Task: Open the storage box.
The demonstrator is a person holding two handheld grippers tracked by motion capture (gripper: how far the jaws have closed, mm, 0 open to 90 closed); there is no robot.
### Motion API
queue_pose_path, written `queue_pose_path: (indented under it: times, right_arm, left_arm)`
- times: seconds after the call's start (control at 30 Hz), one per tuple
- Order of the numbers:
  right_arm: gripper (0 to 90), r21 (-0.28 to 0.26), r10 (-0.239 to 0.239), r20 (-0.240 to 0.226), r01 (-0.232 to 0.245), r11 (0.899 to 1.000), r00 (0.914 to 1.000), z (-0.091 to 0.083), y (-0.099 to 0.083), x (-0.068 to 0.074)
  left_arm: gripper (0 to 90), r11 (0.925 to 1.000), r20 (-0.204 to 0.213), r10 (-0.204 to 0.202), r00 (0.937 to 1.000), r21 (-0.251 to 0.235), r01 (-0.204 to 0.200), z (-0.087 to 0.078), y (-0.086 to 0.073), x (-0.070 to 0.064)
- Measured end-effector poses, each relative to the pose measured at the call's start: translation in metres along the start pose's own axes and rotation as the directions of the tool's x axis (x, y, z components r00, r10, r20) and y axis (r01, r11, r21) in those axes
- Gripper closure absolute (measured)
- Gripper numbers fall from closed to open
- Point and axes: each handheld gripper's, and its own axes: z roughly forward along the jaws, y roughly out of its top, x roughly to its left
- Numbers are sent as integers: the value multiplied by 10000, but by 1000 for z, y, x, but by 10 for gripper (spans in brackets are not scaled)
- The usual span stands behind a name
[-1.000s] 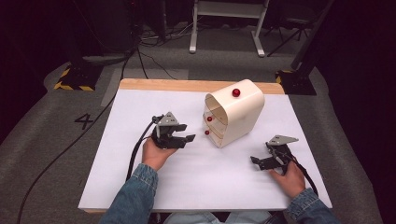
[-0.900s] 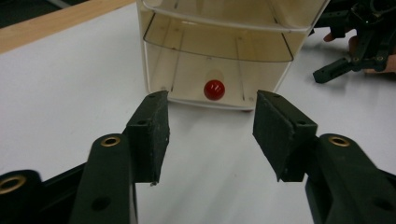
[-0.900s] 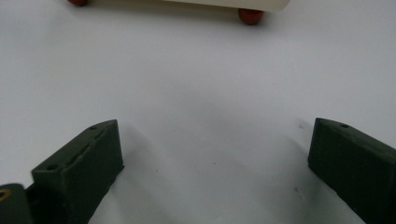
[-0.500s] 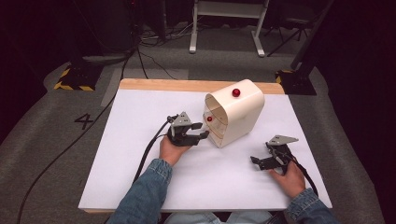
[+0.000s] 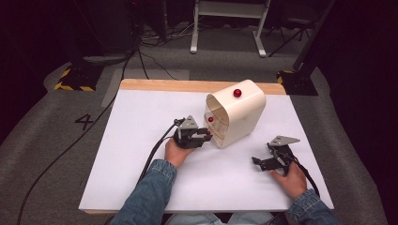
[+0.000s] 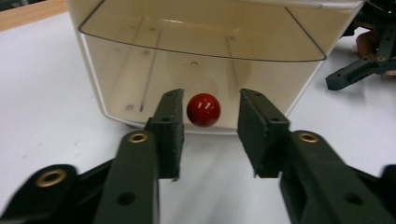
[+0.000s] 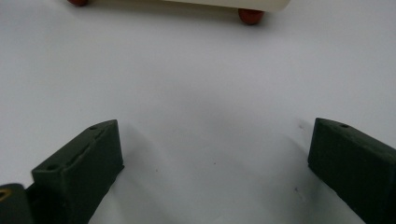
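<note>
1. the white table top (image 5: 141, 140) has a wooden strip along its far edge; its left half and the near middle lie bare, with plenty of room to move.
2. a cream cabinet (image 5: 241, 112) stands right of centre toward the far edge, well in from the right rim, its drawer fronts turned toward the person's left. a red knob (image 5: 237, 93) sits on its top.
3. in the left gripper view the lower drawer (image 6: 201, 60) has a clear front; its inside looks empty, though the view is hazy.
4. the left gripper (image 5: 202, 136) is right at the drawer fronts. its jaws are spread, one on each side of a small red drawer knob (image 6: 203, 109), with a gap on both sides; neither pad touches it.
5. the right gripper (image 5: 263, 161) rests on the table near the front right, apart from the cabinet, open table all round it. its jaws are spread wide over bare surface.
6. in the right gripper view two small red feet (image 7: 251, 16) show under the cabinet's base.
</note>
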Motion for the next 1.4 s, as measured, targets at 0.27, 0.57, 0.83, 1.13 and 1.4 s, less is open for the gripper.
queue_pose_path:
  times: [0.27, 0.57, 0.83, 1.13, 1.4]
  right_arm:
    - [31, 0, -2, 1, 2, 10000, 10000, 0, 0, 0]
    - [31, -2, -1, -1, 1, 10000, 10000, 0, 0, 0]
    - [32, -1, 2, -8, -2, 10000, 10000, 0, 0, 0]
    - [32, 0, 0, -6, 0, 10000, 10000, 0, 0, 0]
    - [32, -1, 1, -7, -1, 10000, 10000, 0, 0, 0]
  left_arm:
    - [730, 10000, -52, -7, 10000, 53, 7, -1, 0, 2]
    - [732, 9994, -199, 25, 9998, 347, -19, -11, 1, -1]
    - [731, 9984, -350, 18, 9994, 560, 1, -39, -9, -6]
    - [731, 9983, -624, 120, 9980, 582, -84, -60, -18, -9]
    - [857, 9996, -539, 3, 9985, 297, 13, -75, -25, -6]
